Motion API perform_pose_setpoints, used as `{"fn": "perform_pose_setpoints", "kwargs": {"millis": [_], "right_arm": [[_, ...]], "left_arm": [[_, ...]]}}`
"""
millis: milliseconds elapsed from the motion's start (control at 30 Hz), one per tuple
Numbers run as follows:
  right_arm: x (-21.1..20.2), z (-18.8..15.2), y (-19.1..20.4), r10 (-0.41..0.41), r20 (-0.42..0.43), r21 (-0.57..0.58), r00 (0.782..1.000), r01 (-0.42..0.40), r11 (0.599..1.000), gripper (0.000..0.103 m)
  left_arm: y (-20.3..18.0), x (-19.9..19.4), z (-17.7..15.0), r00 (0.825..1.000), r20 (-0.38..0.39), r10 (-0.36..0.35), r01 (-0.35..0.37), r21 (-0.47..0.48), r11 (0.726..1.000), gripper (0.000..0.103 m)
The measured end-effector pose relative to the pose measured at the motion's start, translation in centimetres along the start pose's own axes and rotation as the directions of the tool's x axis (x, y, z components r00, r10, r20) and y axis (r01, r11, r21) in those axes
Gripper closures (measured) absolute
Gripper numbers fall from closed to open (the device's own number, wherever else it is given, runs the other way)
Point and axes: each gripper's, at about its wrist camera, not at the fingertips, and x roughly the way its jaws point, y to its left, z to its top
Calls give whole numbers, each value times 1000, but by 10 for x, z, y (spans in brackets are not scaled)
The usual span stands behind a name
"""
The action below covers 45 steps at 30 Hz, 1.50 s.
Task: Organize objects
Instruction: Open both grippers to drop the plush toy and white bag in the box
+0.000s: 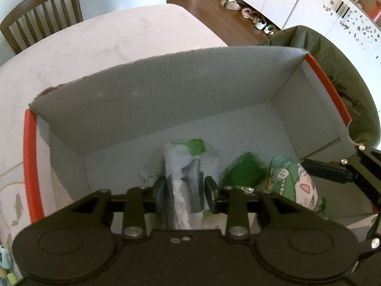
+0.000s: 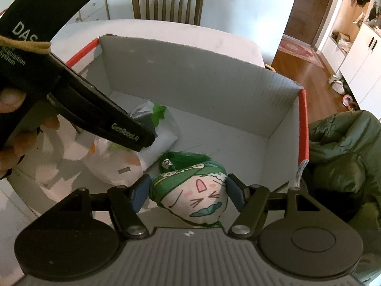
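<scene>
A white cardboard box [image 1: 166, 90] with red edge strips stands on the marble table [image 1: 107, 38]. In the left wrist view my left gripper [image 1: 185, 190] is shut on a white plastic packet [image 1: 188, 164] printed in green and grey, which hangs low inside the box. Beside it on the right is a plush doll [image 1: 295, 186] with green hair. In the right wrist view my right gripper [image 2: 188, 195] is shut on that plush doll [image 2: 197, 195], its pads pressed to both sides of the face. The left gripper's black body [image 2: 95, 109] reaches into the box [image 2: 190, 71] over the packet [image 2: 114, 162].
A dark green jacket [image 2: 345, 155] lies against the box's right side. A wooden chair [image 2: 166, 2] stands behind the table. A person's hand [image 2: 9, 104] holds the left gripper. Small pastel items [image 1: 4, 259] sit at the table's near left edge.
</scene>
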Motion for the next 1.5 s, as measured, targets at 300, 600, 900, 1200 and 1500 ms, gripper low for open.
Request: {"fn": "perform_pose_setpoints", "kwargs": {"millis": [300,600,900,1200,1500], "right_arm": [[-19,3,-17,30,55,50,998,-32,998,33],[-50,2,-12,28,119,54,992,-35,998,31],[-63,1,-2,13,140,64,990,-23,998,29],[-99,6,27,37,224,87,974,-58,995,27],[-125,16,75,93,298,98,950,-127,987,21]], "left_arm": [[-3,-38,-3,996,91,-17,18,-5,1000,48],[8,-82,-21,986,161,-54,61,-40,997,45],[17,-108,-37,973,222,-54,68,-55,996,43],[33,-147,-62,950,308,-59,86,-74,994,37],[67,-185,-102,929,369,-12,46,-85,995,20]]}}
